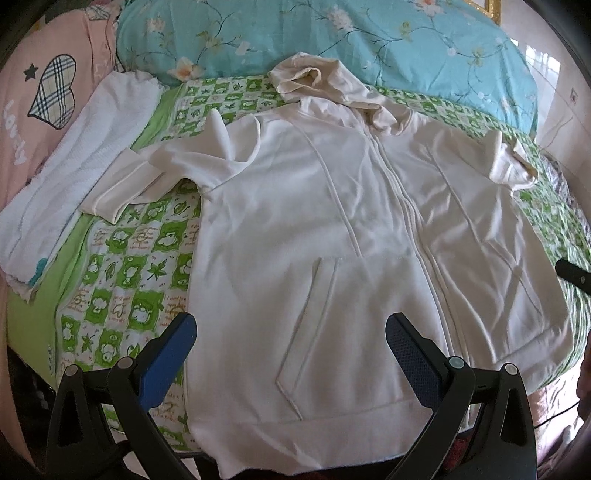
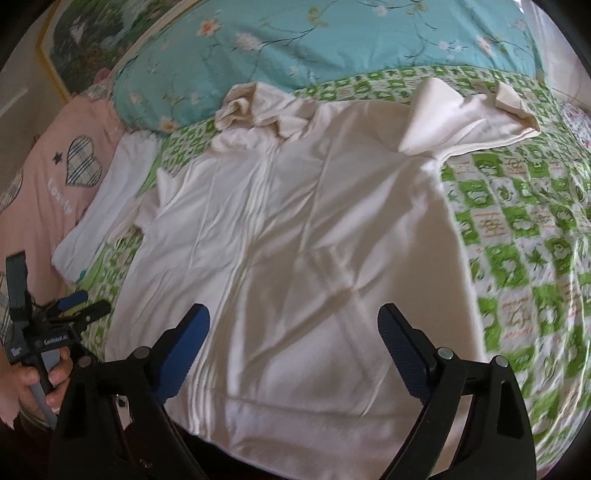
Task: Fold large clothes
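Here we are over the bed, and the white hooded jacket (image 1: 332, 229) lies spread out front-up on the green checked sheet (image 1: 122, 273), hood (image 1: 317, 81) at the far end against the blue flowered quilt (image 1: 332, 33), hem at the near edge. Both sleeves are short and stick out sideways; the left one (image 1: 122, 184) reaches toward a folded white towel (image 1: 74, 155) by the pink pillow (image 1: 33, 110).

The left tongs (image 1: 291, 339) hang with fingers wide apart above the jacket's near left corner, nothing between them. The right tongs (image 2: 293, 332) are spread wide too, over the near right half, and they hold nothing either. No cloth is gripped yet.

My read: this is the approach for the first fold. To do it well, each pair of tongs should drop onto one edge of the same side, pinch a single clean layer at hem and shoulder, and carry that side over toward the zip (image 1: 399, 177) in one level sweep so it doesn't bunch. The sleeve wants tucking in first.

What's hard to see: the hem's very bottom edge is cut off behind the tongs' frames in both views. The right sleeve (image 2: 472, 114) is crumpled, so its cuff is unclear. The right wrist view is blurred at the right side. A hand (image 2: 37, 384) holds the left tool at that view's left edge.
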The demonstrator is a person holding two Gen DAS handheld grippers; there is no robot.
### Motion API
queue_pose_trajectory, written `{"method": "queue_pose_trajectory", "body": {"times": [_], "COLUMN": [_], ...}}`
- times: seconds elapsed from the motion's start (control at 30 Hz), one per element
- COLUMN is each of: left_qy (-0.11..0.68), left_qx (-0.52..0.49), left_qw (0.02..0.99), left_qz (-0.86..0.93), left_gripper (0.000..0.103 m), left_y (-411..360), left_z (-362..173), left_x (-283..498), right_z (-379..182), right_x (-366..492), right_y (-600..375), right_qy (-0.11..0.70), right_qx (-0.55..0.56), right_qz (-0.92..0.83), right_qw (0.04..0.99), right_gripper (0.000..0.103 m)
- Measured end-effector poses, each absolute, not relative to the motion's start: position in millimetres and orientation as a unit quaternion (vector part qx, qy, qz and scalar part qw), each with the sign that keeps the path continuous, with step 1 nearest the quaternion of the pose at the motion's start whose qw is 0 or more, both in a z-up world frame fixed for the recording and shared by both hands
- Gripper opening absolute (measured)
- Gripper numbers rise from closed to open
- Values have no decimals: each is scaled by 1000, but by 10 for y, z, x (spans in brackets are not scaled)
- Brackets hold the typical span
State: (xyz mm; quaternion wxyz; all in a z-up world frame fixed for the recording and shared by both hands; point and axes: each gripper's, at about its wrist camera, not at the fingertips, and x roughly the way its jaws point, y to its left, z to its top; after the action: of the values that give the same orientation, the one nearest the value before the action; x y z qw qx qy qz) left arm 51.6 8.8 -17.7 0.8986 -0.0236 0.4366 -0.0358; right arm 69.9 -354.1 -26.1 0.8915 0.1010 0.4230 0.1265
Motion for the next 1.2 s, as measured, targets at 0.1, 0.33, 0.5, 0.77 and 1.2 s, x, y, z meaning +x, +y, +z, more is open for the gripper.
{"method": "queue_pose_trajectory", "body": {"times": [0.1, 0.33, 0.5, 0.77, 1.2], "left_qy": [437, 421, 432, 451, 519], "left_qx": [-26, -16, -21, 1, -17], "left_qw": [899, 906, 901, 891, 852], "left_qz": [-35, -34, -40, -49, -67], "left_gripper": [102, 102, 102, 102, 102], "left_y": [97, 64, -3, -267, -558], "left_z": [-174, -126, -126, -216, -568], "left_x": [629, 928, 1179, 1609, 2198], "right_z": [-224, -79, 9, -7, -318], "right_x": [868, 1434, 1917, 2969, 4132], "right_y": [-3756, -4450, -5047, -5930, -6454], "right_qy": [413, 385, 353, 338, 399], "right_qx": [111, 114, 105, 70, -9], "right_qz": [106, 32, -37, -140, -173], "right_qw": [898, 915, 929, 928, 901], "right_gripper": [82, 66, 64, 64, 7]}}
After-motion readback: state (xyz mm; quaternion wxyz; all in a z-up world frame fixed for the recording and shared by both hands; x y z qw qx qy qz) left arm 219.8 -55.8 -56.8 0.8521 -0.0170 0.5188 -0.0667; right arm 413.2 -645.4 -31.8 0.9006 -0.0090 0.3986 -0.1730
